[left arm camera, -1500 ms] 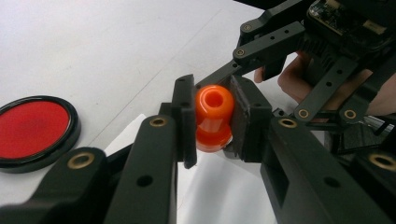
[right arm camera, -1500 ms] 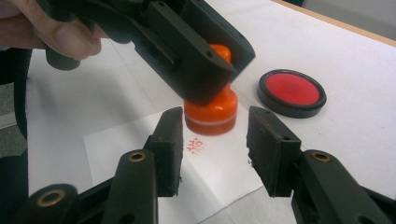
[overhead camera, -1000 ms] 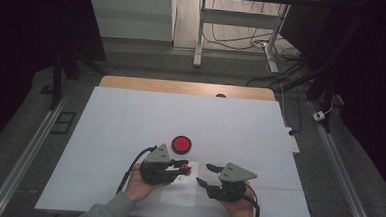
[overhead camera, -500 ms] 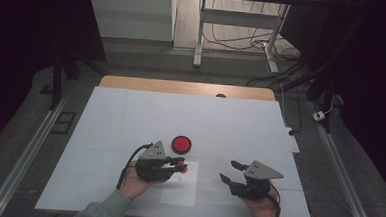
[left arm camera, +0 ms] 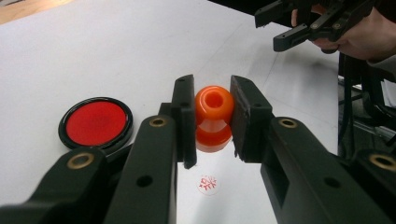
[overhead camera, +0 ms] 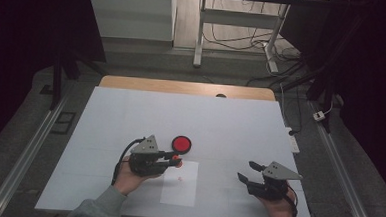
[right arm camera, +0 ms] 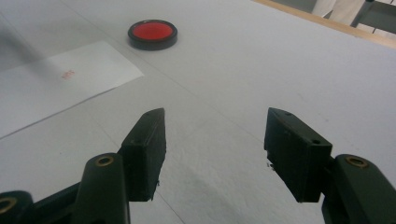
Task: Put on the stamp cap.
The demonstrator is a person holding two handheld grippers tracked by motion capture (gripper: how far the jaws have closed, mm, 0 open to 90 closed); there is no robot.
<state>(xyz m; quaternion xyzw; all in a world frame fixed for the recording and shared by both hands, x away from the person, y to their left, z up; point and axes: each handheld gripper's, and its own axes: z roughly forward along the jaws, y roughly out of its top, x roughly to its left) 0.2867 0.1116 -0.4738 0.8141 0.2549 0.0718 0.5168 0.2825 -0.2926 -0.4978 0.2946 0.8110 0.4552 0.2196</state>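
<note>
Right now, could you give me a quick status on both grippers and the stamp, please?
Left gripper shut on orange stamp, above paper with red mark. Right gripper open, empty, off to the side. Ink pad beside paper; nothing in the way.

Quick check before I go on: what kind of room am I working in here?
Probably a lab or workshop recording station: a white-covered work table with metal rails alongside, loose cables on the floor beyond, and a white power strip at the table's edge.

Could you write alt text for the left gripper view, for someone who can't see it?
Two black fingers clamp an orange stamp above white paper bearing a red stamp mark. A round red ink pad sits left; another hand-held gripper hovers top right.
</note>
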